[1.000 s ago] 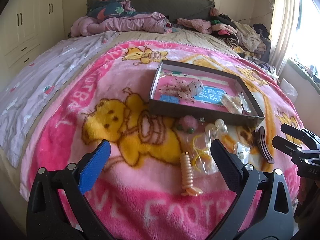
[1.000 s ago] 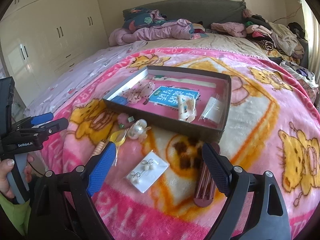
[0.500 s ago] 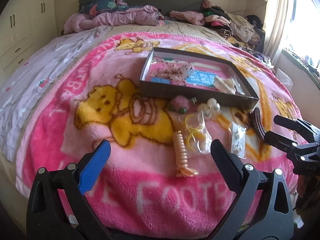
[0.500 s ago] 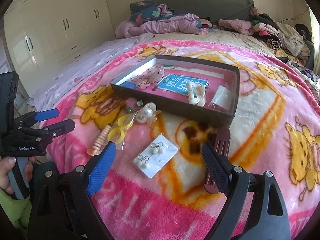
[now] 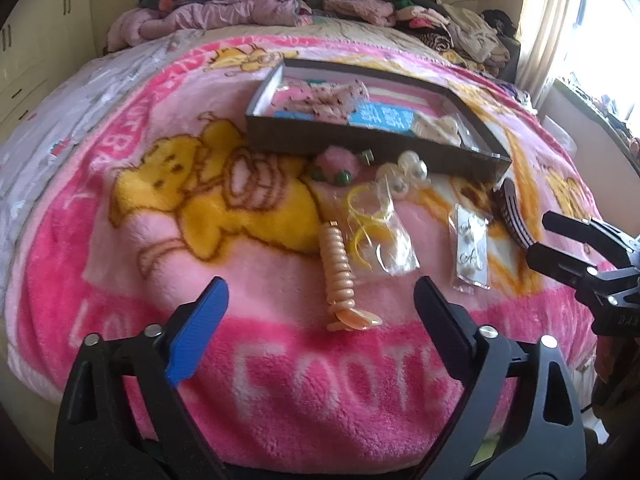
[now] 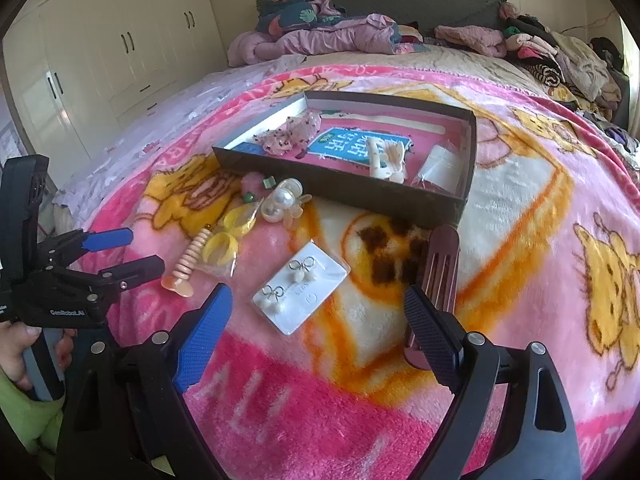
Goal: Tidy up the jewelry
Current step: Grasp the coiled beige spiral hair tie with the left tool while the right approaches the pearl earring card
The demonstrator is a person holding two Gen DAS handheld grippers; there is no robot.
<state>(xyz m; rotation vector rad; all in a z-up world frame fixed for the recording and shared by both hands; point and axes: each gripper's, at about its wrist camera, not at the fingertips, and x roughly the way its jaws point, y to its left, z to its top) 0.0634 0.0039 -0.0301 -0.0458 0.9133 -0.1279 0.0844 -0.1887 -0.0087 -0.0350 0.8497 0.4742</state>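
Both grippers have dropped closer to the blanket. Left gripper is closing, empty, above the light, rigid peach spiral clip; grasp its ribbed middle. Right gripper gapes empty.

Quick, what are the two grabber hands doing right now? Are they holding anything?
Left gripper: jaws closing, nothing held; the peach spiral clip lies ahead.
Right gripper: open, holding nothing.

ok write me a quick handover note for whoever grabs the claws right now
Left claw: empty, jaws closing, over the peach spiral hair clip.
Right claw: open, empty, over the earring card.
In the box: a cream clip, a pink speckled piece, a small clear bag.
Still on the blanket: spiral clip, yellow hoops bag, pearl piece, pink pompom, earring card, dark comb clip.
Left: box all six.
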